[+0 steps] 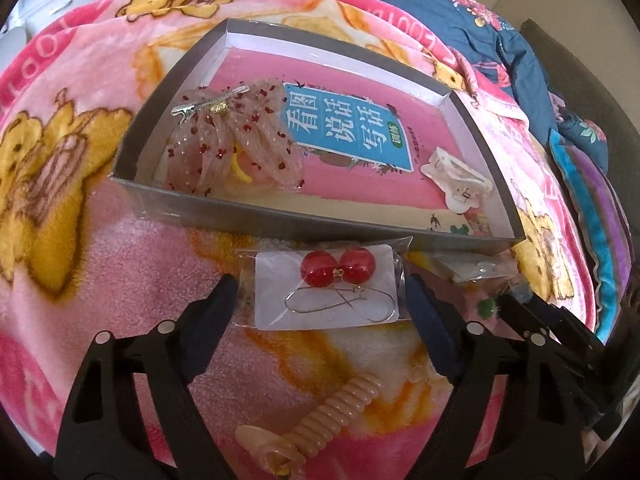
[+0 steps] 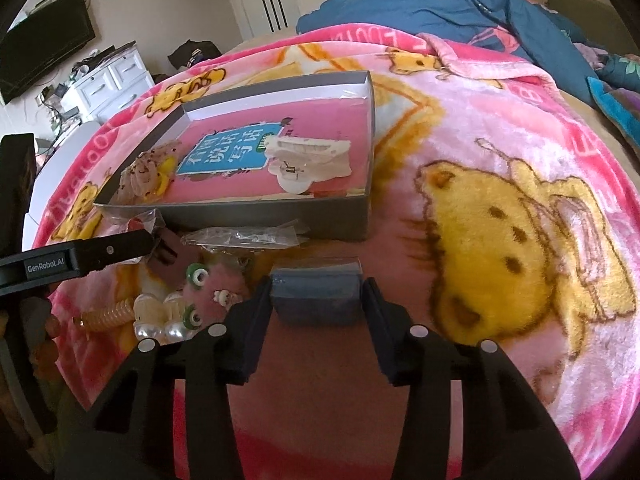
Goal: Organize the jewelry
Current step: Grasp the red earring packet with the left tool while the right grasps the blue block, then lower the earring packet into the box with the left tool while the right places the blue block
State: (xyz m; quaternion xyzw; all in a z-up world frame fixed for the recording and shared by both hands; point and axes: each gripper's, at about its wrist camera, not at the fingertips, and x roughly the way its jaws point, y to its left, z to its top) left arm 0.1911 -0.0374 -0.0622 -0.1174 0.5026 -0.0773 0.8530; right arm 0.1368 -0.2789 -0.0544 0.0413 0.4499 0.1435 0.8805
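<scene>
A grey box [image 1: 280,216] [image 2: 280,220] lies on the pink blanket and holds a sheer bow hair clip [image 1: 236,136] [image 2: 146,174] and a white claw clip [image 1: 456,184] [image 2: 308,158]. My left gripper [image 1: 320,296] is open, its fingers on either side of a bagged card with red ball earrings [image 1: 332,276], just in front of the box. My right gripper [image 2: 316,296] is closed on a small blue pouch in clear wrap [image 2: 316,292], low over the blanket before the box.
A peach spiral hair tie [image 1: 336,412] [image 2: 108,314] lies near me. Pearl pieces [image 2: 160,320], green-ringed beads [image 2: 197,274] and a clear bag [image 2: 244,236] lie left of the right gripper. A blue quilt [image 2: 460,4] is bunched behind.
</scene>
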